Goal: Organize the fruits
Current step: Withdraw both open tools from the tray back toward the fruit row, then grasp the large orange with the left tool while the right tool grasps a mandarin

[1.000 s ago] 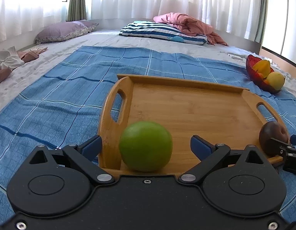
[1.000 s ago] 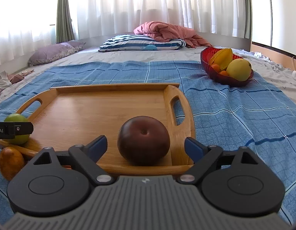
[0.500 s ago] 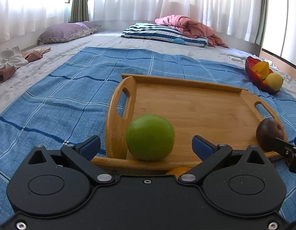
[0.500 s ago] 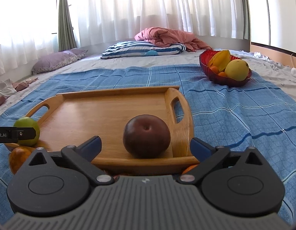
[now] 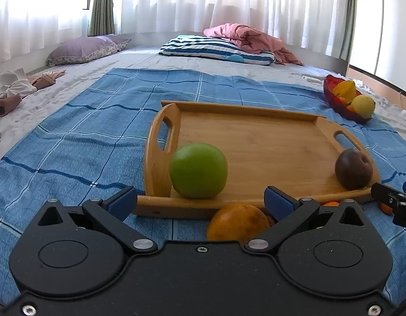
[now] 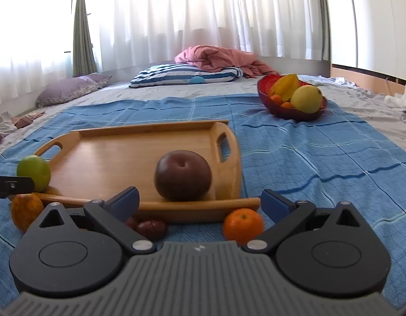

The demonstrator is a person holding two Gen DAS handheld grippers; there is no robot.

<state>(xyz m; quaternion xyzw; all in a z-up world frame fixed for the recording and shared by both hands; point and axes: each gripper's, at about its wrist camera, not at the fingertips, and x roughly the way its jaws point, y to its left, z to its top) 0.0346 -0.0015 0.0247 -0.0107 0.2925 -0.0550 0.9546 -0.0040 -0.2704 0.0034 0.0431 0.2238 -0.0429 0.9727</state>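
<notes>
Two fruits, green apple [image 5: 198, 170] and dark plum [image 6: 183, 178], sit on the tray [image 5: 258, 142]; both the left gripper [image 5: 200, 201] and right gripper [image 6: 200, 201] gape empty, with an orange [image 6: 242, 225] loose at six o'clock of the tray.

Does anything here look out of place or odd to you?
Yes: several fruits lie loose on the blue blanket in front of the wooden tray: a small orange, a larger orange fruit and dark red fruits. Only two sit on it.

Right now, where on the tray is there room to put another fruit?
The wooden tray is bare across its middle and back, between the green apple at its left near corner and the dark red apple at its right. The blanket just in front is crowded: an orange, dark dates, another orange fruit.
</notes>
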